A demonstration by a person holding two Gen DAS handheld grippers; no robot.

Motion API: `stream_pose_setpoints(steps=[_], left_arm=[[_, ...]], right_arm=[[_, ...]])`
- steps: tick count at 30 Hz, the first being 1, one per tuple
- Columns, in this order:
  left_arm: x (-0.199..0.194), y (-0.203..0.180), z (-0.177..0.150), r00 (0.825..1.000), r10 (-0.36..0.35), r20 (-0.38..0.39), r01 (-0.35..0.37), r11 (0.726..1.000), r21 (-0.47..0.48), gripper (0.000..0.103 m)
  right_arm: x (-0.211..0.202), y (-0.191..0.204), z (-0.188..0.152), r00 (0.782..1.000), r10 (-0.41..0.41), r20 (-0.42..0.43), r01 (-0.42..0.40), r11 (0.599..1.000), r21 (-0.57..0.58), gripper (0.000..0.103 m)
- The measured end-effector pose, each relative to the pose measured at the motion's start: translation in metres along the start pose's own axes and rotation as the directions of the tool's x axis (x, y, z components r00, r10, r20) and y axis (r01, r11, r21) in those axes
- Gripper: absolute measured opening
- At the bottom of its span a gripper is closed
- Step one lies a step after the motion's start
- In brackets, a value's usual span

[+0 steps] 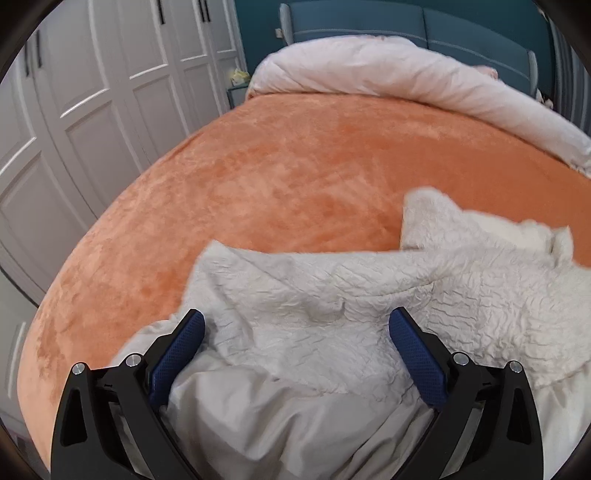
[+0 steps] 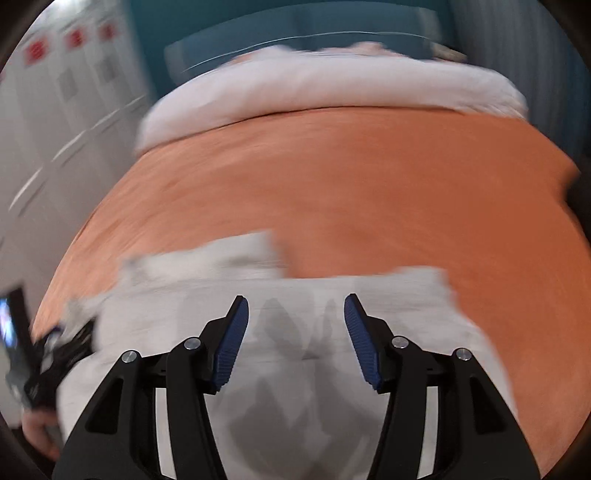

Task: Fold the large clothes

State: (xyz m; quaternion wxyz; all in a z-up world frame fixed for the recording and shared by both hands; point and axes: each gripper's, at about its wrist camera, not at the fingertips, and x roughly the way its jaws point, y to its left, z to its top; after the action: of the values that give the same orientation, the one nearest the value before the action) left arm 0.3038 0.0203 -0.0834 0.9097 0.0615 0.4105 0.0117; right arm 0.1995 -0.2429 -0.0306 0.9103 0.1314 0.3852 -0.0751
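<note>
A large off-white crinkled garment (image 1: 332, 302) lies rumpled on the near part of an orange bed cover (image 1: 277, 166). One part of it reaches up to the right. My left gripper (image 1: 296, 321) is open just above the garment's near left part, jaws wide apart, holding nothing. In the right wrist view, which is motion-blurred, the same garment (image 2: 295, 332) lies below my right gripper (image 2: 296, 306), which is open and empty above it. The other gripper and a hand (image 2: 40, 362) show blurred at the left edge.
A rolled pale pink duvet (image 1: 406, 74) lies across the far end of the bed before a blue headboard (image 1: 369, 18). White wardrobe doors (image 1: 92, 92) stand along the left side. The orange cover (image 2: 369, 184) stretches beyond the garment.
</note>
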Motion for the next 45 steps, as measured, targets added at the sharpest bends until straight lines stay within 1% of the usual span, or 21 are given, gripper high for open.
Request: stream_pose_setpoints(steps=[1,3,5,6,7,8,9,11,16,18,21,24,28,30,31,32,36,38,40,43,45], left_arm=[[-0.008,0.007,0.003,1.0,-0.002,0.021,0.003,1.0,-0.029,0.098],[-0.017,0.024,0.01,0.999,-0.023,0.046,0.027,0.995,-0.094,0.098],[-0.012,0.036,0.015,0.999,-0.034,0.026,0.038,0.991,-0.127,0.098],[0.0,0.042,0.015,1.0,-0.029,-0.005,0.028,0.991,-0.129,0.098],[0.01,0.043,0.013,0.999,-0.01,-0.03,0.007,0.993,-0.118,0.098],[0.019,0.045,0.01,0.998,-0.001,-0.056,-0.005,0.994,-0.108,0.098],[0.028,0.047,0.007,0.996,-0.016,-0.083,0.007,0.993,-0.115,0.098],[0.032,0.051,0.006,0.996,-0.038,-0.085,0.024,0.987,-0.16,0.098],[0.036,0.047,0.0,0.997,-0.009,-0.08,-0.002,0.99,-0.143,0.098],[0.034,0.047,-0.002,0.997,-0.011,-0.077,0.0,0.99,-0.141,0.098],[0.032,0.049,-0.001,0.997,-0.015,-0.078,0.004,0.99,-0.143,0.098],[0.027,0.05,-0.001,0.997,-0.006,-0.076,-0.005,0.99,-0.138,0.098],[0.019,0.053,-0.007,0.997,0.002,-0.073,-0.012,0.99,-0.143,0.098],[0.011,0.058,-0.011,0.997,-0.002,-0.072,-0.01,0.988,-0.156,0.098],[0.006,0.06,-0.013,0.998,-0.004,-0.07,-0.007,0.987,-0.161,0.098],[0.001,0.062,-0.014,0.998,-0.008,-0.07,-0.004,0.986,-0.166,0.098],[-0.036,0.082,-0.026,0.995,-0.089,-0.033,0.08,0.973,-0.214,0.098],[-0.057,0.096,-0.036,0.992,-0.122,-0.016,0.115,0.965,-0.234,0.098],[-0.079,0.117,-0.051,0.987,-0.163,0.001,0.158,0.952,-0.261,0.098],[-0.094,0.142,-0.075,0.976,-0.219,-0.006,0.206,0.927,-0.314,0.098],[-0.098,0.158,-0.096,0.968,-0.249,-0.034,0.22,0.904,-0.366,0.098]], right_arm=[[0.001,0.026,0.002,0.999,0.04,-0.009,-0.041,0.996,-0.083,0.052],[0.009,0.062,0.001,0.995,0.091,-0.038,-0.097,0.978,-0.187,0.049],[0.03,0.094,-0.003,0.986,0.12,-0.117,-0.147,0.954,-0.261,0.045],[0.044,0.106,-0.007,0.982,0.106,-0.157,-0.148,0.945,-0.29,0.045],[0.061,0.115,-0.012,0.981,0.059,-0.184,-0.118,0.936,-0.331,0.046],[0.076,0.119,-0.017,0.98,0.032,-0.195,-0.101,0.928,-0.357,0.047],[0.085,0.119,-0.019,0.98,0.03,-0.196,-0.101,0.926,-0.363,0.048],[0.095,0.114,-0.017,0.981,0.053,-0.186,-0.112,0.939,-0.324,0.049],[0.088,0.115,-0.017,0.984,0.042,-0.171,-0.096,0.941,-0.325,0.049],[0.062,0.111,-0.009,0.987,0.049,-0.151,-0.088,0.961,-0.264,0.048],[0.02,0.095,-0.015,0.984,0.122,-0.131,-0.141,0.979,-0.148,0.048],[-0.008,0.086,-0.028,0.985,0.128,-0.117,-0.142,0.983,-0.119,0.048],[-0.027,0.074,-0.044,0.985,0.113,-0.128,-0.123,0.99,-0.073,0.048],[-0.026,0.069,-0.052,0.982,0.113,-0.151,-0.12,0.992,-0.041,0.048],[-0.019,0.068,-0.059,0.977,0.107,-0.182,-0.115,0.993,-0.034,0.048],[-0.014,0.07,-0.067,0.976,0.094,-0.196,-0.105,0.993,-0.049,0.048],[-0.012,0.082,-0.088,0.988,0.026,-0.152,-0.052,0.984,-0.168,0.049],[-0.014,0.081,-0.086,0.987,0.031,-0.159,-0.055,0.988,-0.147,0.049],[-0.025,0.073,-0.082,0.985,0.077,-0.158,-0.091,0.992,-0.086,0.049],[-0.048,0.061,-0.078,0.987,0.13,-0.098,-0.131,0.991,-0.005,0.047],[-0.054,0.059,-0.075,0.991,0.103,-0.084,-0.105,0.994,-0.012,0.036]])
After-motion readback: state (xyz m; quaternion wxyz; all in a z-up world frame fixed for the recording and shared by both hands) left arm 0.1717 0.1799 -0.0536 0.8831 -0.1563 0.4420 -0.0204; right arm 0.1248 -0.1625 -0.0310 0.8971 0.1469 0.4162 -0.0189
